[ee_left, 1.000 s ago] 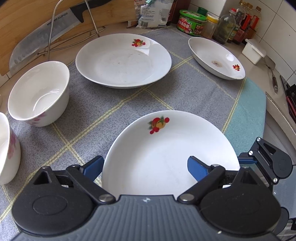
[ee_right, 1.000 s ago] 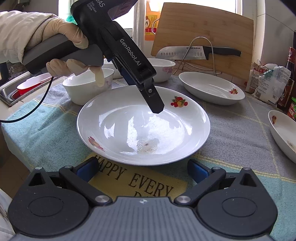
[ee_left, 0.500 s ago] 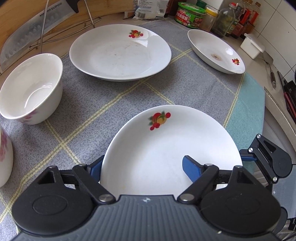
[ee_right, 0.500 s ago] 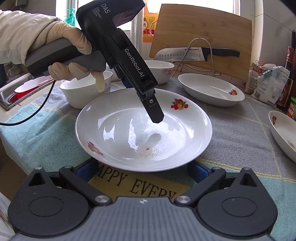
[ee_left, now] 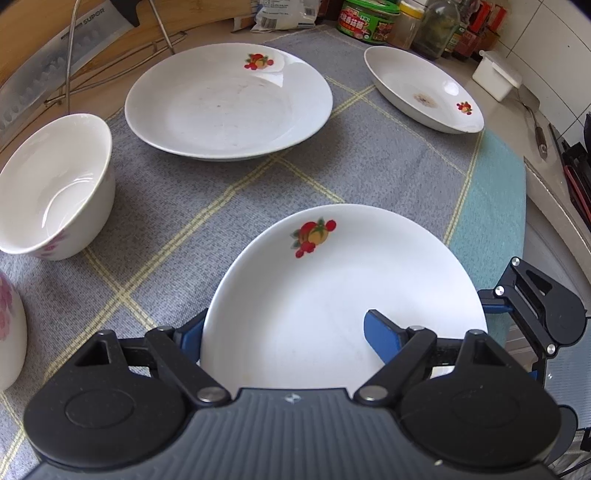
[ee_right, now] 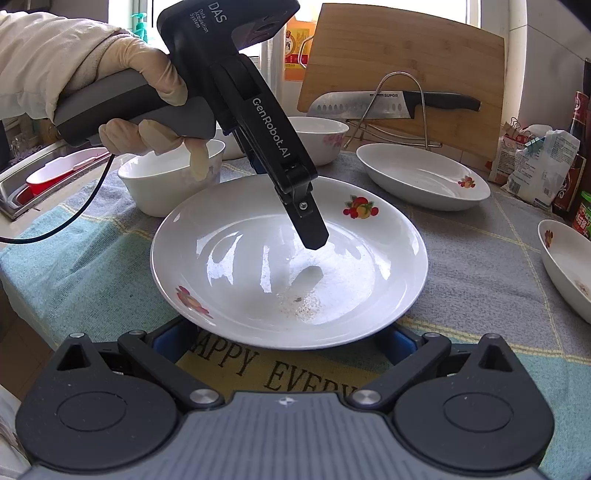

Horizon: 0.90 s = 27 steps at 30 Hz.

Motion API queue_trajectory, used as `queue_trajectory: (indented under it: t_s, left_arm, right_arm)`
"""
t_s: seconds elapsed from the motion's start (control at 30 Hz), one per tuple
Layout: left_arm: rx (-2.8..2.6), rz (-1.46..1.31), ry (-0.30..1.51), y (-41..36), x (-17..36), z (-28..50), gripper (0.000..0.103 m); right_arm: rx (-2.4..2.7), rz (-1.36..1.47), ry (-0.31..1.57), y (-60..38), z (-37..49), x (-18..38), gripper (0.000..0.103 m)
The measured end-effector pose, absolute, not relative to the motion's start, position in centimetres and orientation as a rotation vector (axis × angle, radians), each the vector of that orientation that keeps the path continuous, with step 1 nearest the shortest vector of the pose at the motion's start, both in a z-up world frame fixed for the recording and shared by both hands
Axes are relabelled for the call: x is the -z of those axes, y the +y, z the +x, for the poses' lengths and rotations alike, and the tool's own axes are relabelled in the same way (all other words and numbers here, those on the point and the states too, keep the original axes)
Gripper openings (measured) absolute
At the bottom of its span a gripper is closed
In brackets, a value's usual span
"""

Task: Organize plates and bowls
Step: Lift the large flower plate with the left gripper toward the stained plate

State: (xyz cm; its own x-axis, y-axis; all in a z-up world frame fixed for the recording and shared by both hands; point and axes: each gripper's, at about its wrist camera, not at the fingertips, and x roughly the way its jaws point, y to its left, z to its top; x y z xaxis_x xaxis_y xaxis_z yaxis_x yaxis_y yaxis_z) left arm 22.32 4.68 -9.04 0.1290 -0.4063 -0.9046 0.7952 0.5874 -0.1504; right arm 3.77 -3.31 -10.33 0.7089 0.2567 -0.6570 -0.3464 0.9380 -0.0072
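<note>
A white plate with a fruit print [ee_left: 343,280] lies on the grey checked mat [ee_left: 388,173]. My left gripper [ee_left: 286,330] straddles its near-left rim, one blue pad inside the dish and the other outside under the rim, shut on it. In the right wrist view a gloved hand [ee_right: 155,92] holds that gripper, and its black finger [ee_right: 308,221] reaches over the plate [ee_right: 258,258]. My right gripper [ee_right: 282,343] stands open, with the plate's near rim over both fingertips. Two more plates [ee_left: 229,103] [ee_left: 424,92] and white bowls [ee_left: 55,188] [ee_right: 166,184] sit around it.
A knife [ee_right: 388,105] rests on a wire rack in front of a wooden board [ee_right: 406,48] at the back. Jars and packets [ee_left: 369,22] line the far wall. A sink holding a red item [ee_right: 55,177] lies beyond the mat's left edge.
The left jaws have closed in on the plate's rim. The plate has shifted toward the right gripper, so its near rim now covers that gripper's fingertips.
</note>
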Motion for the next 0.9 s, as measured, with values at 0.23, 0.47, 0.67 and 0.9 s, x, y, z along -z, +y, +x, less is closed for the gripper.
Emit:
queue_trajectory:
  t_s: [0.23, 0.47, 0.67, 0.9]
  left_arm:
    - [0.903, 0.421, 1.132, 4.6, 9.0, 22.3, 0.083]
    - [0.914, 0.422, 1.139, 4.7, 8.9, 22.3, 0.082]
    - [0.918, 0.423, 1.141, 4.5, 8.7, 22.0, 0.082]
    - [0.907, 0.407, 1.137, 4.0, 7.7, 21.6, 0.082]
  right_arm:
    - [-0.333, -0.124, 0.728, -3.4, 4.3, 10.3, 0.103]
    - [-0.332, -0.137, 0.749, -3.2, 4.5, 10.2, 0.103]
    - [-0.336, -0.151, 0.768, -3.2, 4.6, 10.2, 0.103]
    - [-0.35, -0.156, 0.77, -3.7, 4.5, 9.6, 0.103]
